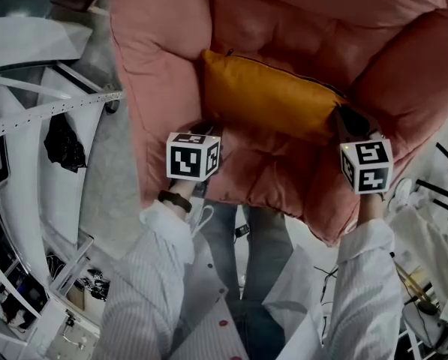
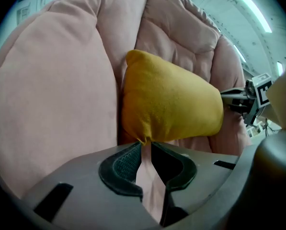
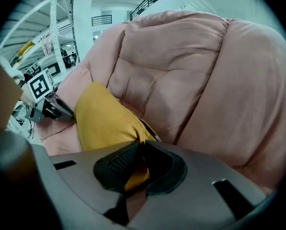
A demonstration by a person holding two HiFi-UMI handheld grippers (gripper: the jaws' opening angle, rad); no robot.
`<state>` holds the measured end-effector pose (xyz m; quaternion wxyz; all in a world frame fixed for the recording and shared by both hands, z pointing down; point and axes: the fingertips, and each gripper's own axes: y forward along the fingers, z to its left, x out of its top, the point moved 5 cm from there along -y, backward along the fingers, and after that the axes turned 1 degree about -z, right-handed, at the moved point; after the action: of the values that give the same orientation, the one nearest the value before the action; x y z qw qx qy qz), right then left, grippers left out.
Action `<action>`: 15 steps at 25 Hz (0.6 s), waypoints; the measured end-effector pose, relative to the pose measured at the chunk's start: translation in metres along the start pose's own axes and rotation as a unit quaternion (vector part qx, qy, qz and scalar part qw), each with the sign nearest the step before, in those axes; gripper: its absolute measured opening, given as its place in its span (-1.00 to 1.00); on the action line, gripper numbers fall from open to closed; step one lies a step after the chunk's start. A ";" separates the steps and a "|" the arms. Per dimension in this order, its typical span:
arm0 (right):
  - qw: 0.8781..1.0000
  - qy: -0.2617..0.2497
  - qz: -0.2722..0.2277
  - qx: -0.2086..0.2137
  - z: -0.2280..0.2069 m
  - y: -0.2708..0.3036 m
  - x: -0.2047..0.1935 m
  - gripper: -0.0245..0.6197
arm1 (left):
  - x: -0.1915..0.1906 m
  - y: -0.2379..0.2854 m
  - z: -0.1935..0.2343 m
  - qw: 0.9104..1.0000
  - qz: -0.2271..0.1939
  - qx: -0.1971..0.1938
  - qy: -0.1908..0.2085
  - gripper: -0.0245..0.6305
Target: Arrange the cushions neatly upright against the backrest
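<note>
The left gripper (image 2: 145,145) and right gripper (image 3: 139,147) each pinched 1 corner of the mustard cushion (image 1: 272,100) standing just ahead.

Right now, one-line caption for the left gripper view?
Left gripper pinches one corner of the mustard cushion in the pink armchair; right gripper opposite.

Padded armrests (image 1: 157,88) flank the cushion (image 1: 272,100); front open.

Indus. hall/lab: white steel trusses (image 1: 51,111), ceiling strip lights (image 2: 250,7).
</note>
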<state>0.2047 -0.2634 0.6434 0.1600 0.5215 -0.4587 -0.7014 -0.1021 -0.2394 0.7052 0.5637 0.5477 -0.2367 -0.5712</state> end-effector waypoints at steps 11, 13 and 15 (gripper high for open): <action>0.998 0.056 0.015 0.017 0.013 -0.003 -0.013 -0.85 | -0.026 0.001 -0.009 0.999 0.031 -0.016 0.021 -0.70; 0.997 0.069 0.016 0.016 0.012 -0.006 -0.011 -0.85 | -0.028 -0.003 -0.008 0.999 0.027 -0.018 0.022 -0.70; 0.997 0.076 0.019 0.013 0.011 -0.009 -0.009 -0.83 | -0.027 -0.009 -0.007 0.999 0.020 -0.021 0.021 -0.70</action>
<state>0.2005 -0.2469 0.6415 0.2010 0.5664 -0.4637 -0.6509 -0.1056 -0.2103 0.7052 0.5917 0.5425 -0.2236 -0.5527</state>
